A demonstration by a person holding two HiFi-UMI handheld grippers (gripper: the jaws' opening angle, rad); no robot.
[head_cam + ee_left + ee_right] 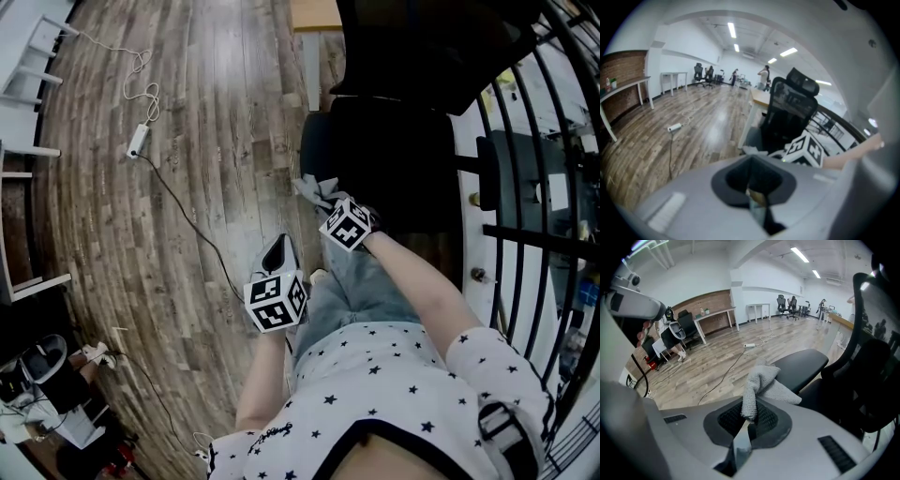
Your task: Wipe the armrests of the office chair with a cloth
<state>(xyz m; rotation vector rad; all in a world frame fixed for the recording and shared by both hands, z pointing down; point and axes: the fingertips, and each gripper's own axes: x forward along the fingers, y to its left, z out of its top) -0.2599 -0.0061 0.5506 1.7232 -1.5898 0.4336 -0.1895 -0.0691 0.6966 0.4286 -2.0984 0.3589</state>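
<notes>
The black office chair (394,150) stands ahead of me on the wooden floor, and its left armrest (313,141) faces me. In the right gripper view that armrest (802,363) lies just beyond the jaws, with the chair back (876,348) at the right. My right gripper (325,202) is shut on a grey cloth (761,383), which hangs bunched at the armrest's near end (315,190). Lower and to the left, away from the chair, my left gripper (277,251) is held with its jaws together (757,196) and nothing in them.
A white power strip (138,141) with its cable lies on the floor to the left. Black railing bars (525,234) run along the right. A desk (314,14) stands behind the chair, and white table legs (33,56) are at the far left.
</notes>
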